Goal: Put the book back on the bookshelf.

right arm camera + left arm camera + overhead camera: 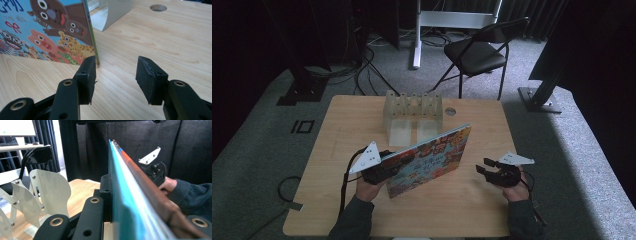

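Left gripper point(379, 170) is clamped on the picture book point(432, 160), holding it tilted up mid-table, rack point(413, 112) at 12 o'clock. Right gripper point(487, 169) sits at 3 o'clock, jaws wide, nothing in them.

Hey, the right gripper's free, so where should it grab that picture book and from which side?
Probably the book's free side edge, the one nearest the right gripper, coming in level from the person's right. The book stands on its bottom edge on the table, held at the far end by the left gripper, so that thin upright edge faces the open jaws and should slip between them.
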`<action>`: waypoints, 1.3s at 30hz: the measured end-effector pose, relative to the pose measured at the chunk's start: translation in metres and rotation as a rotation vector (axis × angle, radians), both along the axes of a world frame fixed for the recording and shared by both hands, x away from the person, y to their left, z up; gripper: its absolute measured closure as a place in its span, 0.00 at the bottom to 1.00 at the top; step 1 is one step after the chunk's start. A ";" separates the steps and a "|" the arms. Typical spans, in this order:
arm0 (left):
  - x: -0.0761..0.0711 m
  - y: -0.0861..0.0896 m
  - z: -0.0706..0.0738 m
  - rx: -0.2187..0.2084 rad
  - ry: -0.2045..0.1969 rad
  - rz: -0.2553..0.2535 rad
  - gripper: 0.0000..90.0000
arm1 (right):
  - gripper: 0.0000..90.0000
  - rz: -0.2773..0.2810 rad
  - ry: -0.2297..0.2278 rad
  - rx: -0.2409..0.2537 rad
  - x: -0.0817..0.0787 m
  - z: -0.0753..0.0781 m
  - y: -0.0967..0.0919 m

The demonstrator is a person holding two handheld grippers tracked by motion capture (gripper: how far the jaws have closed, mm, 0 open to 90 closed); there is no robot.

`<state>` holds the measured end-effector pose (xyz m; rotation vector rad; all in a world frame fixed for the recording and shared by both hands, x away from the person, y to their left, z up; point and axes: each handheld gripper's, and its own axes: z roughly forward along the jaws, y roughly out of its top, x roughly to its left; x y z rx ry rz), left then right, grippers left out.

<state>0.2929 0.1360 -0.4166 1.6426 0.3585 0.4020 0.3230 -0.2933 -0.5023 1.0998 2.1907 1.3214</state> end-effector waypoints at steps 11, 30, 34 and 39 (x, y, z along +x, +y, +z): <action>-0.001 0.000 0.001 0.005 0.002 0.004 0.89 | 0.56 -0.015 0.022 -0.009 -0.002 -0.009 -0.003; -0.008 0.009 0.000 0.000 0.000 0.062 0.89 | 0.55 -0.053 0.042 -0.050 -0.001 -0.024 -0.004; -0.009 0.010 0.000 0.001 -0.002 0.068 0.89 | 0.55 -0.049 0.048 -0.074 0.000 -0.026 -0.002; -0.010 0.013 0.000 0.003 -0.004 0.074 0.89 | 0.54 -0.050 0.053 -0.104 0.000 -0.029 0.000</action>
